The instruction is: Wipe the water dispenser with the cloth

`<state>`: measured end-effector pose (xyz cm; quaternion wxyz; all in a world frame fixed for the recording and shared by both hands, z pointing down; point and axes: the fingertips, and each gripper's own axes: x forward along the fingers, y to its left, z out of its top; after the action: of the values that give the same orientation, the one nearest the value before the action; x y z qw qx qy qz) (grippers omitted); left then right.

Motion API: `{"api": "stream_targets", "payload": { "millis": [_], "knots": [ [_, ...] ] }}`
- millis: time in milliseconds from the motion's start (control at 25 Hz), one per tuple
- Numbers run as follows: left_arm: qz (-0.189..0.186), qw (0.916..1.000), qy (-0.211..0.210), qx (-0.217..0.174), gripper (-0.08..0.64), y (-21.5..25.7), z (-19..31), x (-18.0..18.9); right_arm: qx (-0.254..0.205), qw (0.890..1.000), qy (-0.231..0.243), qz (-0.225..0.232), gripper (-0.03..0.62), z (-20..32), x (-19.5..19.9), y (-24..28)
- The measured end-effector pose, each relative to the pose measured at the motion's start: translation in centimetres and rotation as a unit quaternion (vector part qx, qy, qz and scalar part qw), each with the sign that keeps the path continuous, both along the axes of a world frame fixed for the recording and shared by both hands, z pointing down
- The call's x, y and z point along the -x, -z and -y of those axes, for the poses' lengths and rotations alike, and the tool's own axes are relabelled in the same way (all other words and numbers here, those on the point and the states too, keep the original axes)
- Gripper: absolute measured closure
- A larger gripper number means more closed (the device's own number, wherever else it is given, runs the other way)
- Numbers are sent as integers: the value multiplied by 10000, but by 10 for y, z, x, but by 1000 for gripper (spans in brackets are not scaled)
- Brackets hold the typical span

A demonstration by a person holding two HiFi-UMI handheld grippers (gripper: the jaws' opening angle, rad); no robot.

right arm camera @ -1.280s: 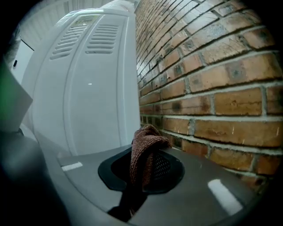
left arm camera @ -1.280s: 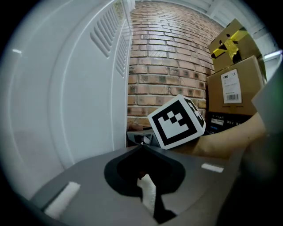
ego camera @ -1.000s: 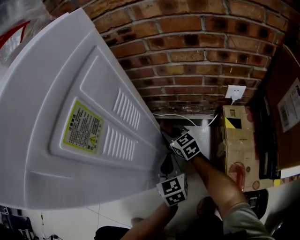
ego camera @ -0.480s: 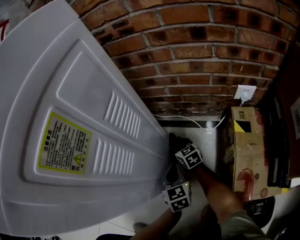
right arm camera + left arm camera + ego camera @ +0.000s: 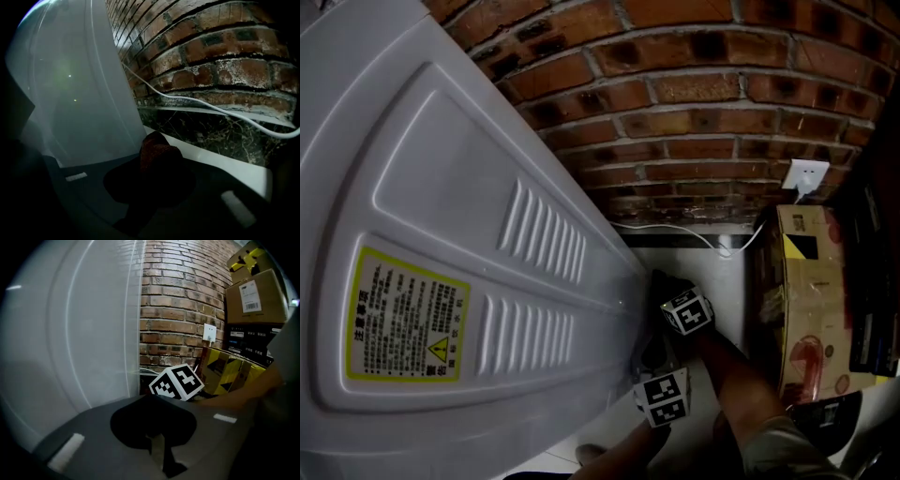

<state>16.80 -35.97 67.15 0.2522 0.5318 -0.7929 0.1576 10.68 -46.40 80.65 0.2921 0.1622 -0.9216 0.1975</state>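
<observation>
Head view, looking steeply down: the white back panel of the dispenser (image 5: 441, 234) is being shown across the left side, close to a brick wall (image 5: 722, 122). The right gripper (image 5: 661, 281) is being held at the panel's lower right edge, low in the gap between dispenser and wall. In the right gripper view its jaws are being kept almost closed on a dark reddish cloth (image 5: 157, 152). The cloth is being carried bunched at the tips, just beside the panel's edge; whether it is touching the panel cannot be told. The left gripper (image 5: 650, 352) is being held just below the right one, its jaws together and nothing between them.

For a good wipe, the cloth is probably best pressed flat on the panel and drawn along it in overlapping strokes. A firm grip is likely needed so the wad is not pulled free. The vents (image 5: 544, 234) and the yellow label (image 5: 408, 314) are being judged as spots for lighter pressure, since the slats could snag the cloth.

A white cable (image 5: 675, 230) is being run along the wall's foot from a socket (image 5: 804, 175), and a cardboard box (image 5: 811, 300) is standing to the right. The narrow gap and the cable are being judged the main obstacles, as the right gripper could catch the cable.
</observation>
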Motion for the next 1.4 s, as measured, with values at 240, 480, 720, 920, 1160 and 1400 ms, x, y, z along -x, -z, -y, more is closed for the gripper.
{"api": "stream_targets", "payload": {
  "millis": [240,480,720,920,1160,1400],
  "knots": [
    [-56,9995,-260,-141,560,13,-2,-13,-202,9971,-637,357,541,9,-24,52],
    [-37,9968,-585,-541,560,57,-19,-34,-680,9893,-1062,736,541,-13,-63,139],
    [120,9892,-939,-1120,560,128,-41,-49,-1457,9742,-1370,1042,541,-53,-112,244],
    [413,9791,-1318,-1493,560,192,-86,-63,-1944,9685,-1171,1025,541,-116,-143,298],
    [579,9796,-1330,-1387,560,196,-155,-59,-2006,9748,-830,511,540,-192,-182,290],
    [435,9826,-1513,-982,560,138,-190,-67,-1654,9808,-974,331,540,-231,-197,221]
  ]
}}
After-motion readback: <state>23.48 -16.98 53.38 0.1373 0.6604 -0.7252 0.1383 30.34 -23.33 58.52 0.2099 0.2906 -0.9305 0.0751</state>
